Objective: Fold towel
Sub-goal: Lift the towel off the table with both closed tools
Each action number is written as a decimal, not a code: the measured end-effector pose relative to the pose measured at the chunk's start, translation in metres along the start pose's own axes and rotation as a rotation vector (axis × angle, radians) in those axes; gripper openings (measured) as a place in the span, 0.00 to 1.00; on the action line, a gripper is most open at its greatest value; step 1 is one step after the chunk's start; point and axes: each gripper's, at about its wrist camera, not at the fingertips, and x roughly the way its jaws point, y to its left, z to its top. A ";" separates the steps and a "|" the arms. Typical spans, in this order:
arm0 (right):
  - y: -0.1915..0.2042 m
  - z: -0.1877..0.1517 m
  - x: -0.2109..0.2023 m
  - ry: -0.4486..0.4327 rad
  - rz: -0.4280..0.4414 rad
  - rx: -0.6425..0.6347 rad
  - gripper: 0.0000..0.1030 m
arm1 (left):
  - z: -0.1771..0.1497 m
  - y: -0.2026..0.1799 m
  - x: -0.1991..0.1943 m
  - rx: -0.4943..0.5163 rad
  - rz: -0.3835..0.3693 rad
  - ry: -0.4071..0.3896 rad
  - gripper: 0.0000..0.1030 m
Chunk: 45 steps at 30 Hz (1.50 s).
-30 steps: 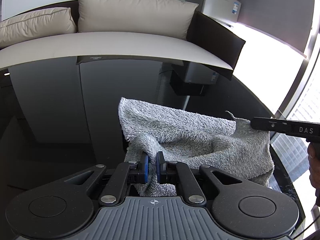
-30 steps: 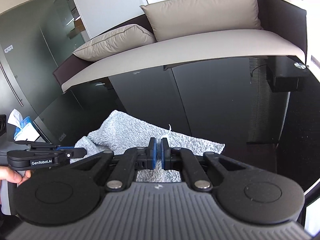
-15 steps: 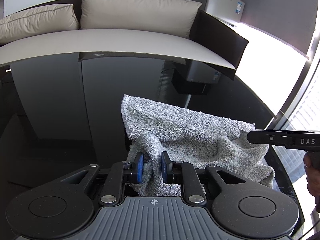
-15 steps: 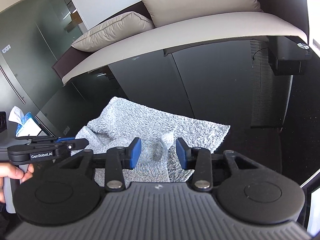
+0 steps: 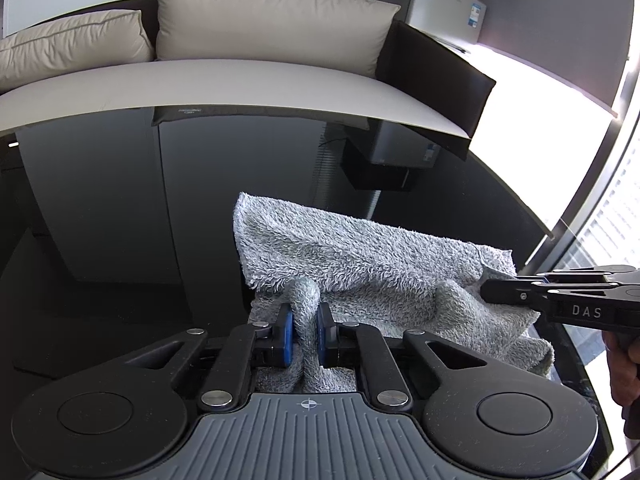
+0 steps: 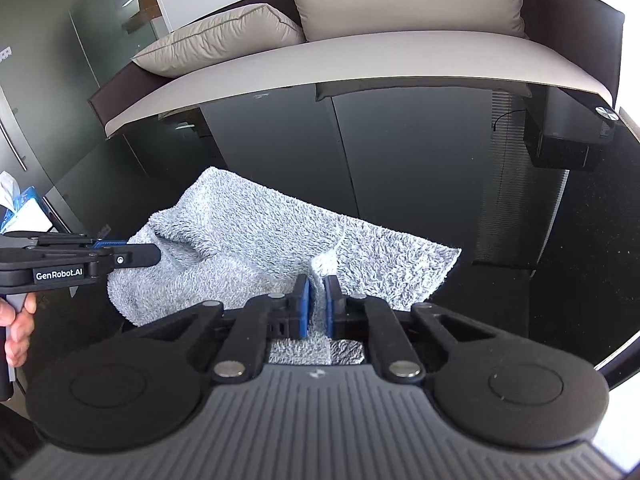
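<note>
Two grips | we pinch towel (image 5: pixel 360 264) folds in left gripper (image 5: pixel 306 330), right gripper (image 6: pixel 316 306) | risk: uneven lift skews fold

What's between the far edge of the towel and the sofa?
Only bare black glossy tabletop, with reflections on it, lies between the grey towel and the sofa. Both wrist views show it, and nothing else stands in that stretch.

left gripper (image 5: pixel 305 336): black, blue pads | right gripper (image 6: pixel 316 308): black, "DAS" marking
</note>
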 end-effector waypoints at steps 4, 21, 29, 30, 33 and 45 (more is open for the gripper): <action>-0.003 0.002 -0.006 -0.028 -0.004 0.014 0.05 | 0.003 0.000 -0.007 -0.007 0.003 -0.039 0.07; -0.007 0.022 -0.073 -0.246 0.030 0.038 0.04 | 0.028 -0.031 -0.057 0.063 0.021 -0.219 0.06; 0.002 0.036 -0.127 -0.362 0.059 0.011 0.04 | 0.044 -0.055 -0.096 0.100 0.018 -0.315 0.06; 0.003 0.037 -0.131 -0.369 0.061 0.009 0.04 | 0.045 -0.058 -0.100 0.102 0.018 -0.321 0.06; 0.007 0.040 -0.144 -0.394 0.057 0.001 0.04 | 0.047 -0.065 -0.113 0.104 0.019 -0.346 0.06; 0.020 0.041 -0.187 -0.456 0.086 0.007 0.04 | 0.047 -0.089 -0.143 0.131 0.030 -0.375 0.06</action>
